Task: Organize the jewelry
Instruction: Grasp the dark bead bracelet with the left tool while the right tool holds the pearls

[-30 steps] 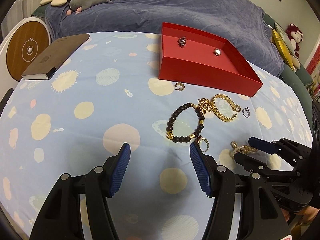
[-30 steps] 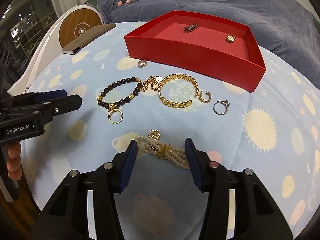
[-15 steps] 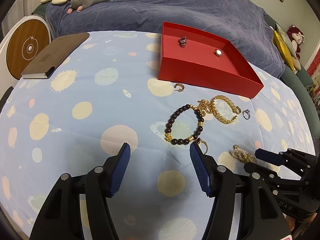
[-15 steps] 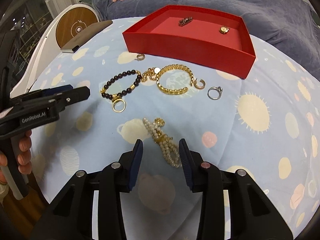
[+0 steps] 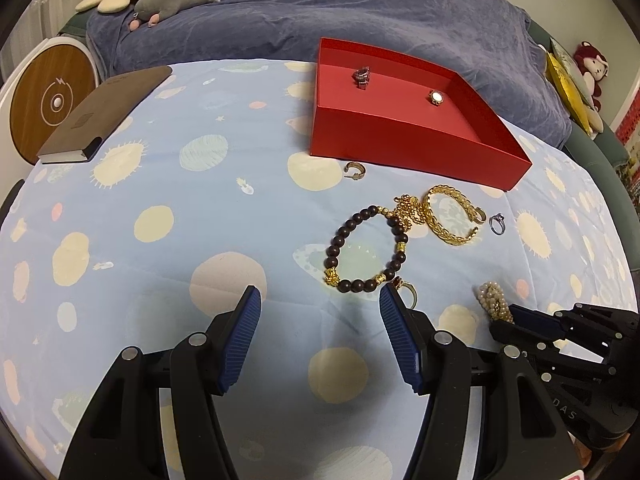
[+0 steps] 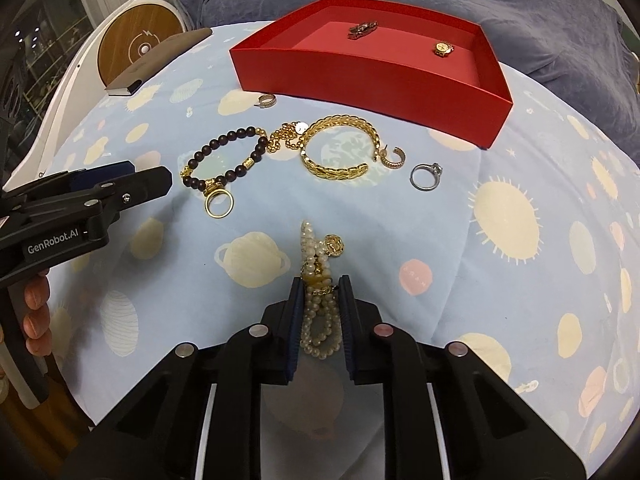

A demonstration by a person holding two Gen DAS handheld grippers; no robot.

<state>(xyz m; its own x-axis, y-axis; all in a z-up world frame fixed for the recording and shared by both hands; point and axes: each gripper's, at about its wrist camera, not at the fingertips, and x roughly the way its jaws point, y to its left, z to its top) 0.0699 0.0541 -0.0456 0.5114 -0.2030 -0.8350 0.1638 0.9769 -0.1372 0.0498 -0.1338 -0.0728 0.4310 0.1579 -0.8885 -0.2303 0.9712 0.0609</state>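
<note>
A red tray sits at the far side of your table, on a pale blue cloth printed with suns and planets. Inside it lie two small pieces, well apart: a dark, silvery piece toward the back left and a little gold piece with a pale round face to the right; both are too small to identify surely. Your right tongs are closing on a pearl bracelet, which lies between the blue pads and appears to touch both; its near loops are partly hidden between the fingers, and a gold clasp-like charm pokes out at the far end. The bracelet is several strands of cream beads bunched together, lying on the cloth in front of the tray and nearest to you. Your left tongs stand wide with nothing between them, hovering over bare cloth. Past the pearls lie a dark bead bracelet with gold spacers, a gold ring touching it, a gold chain, a gold open bangle, a hoop earring, a silver ring, and another small earring just beside the tray. A brown notebook lies at the far left, its corner cut off in the right view.
</note>
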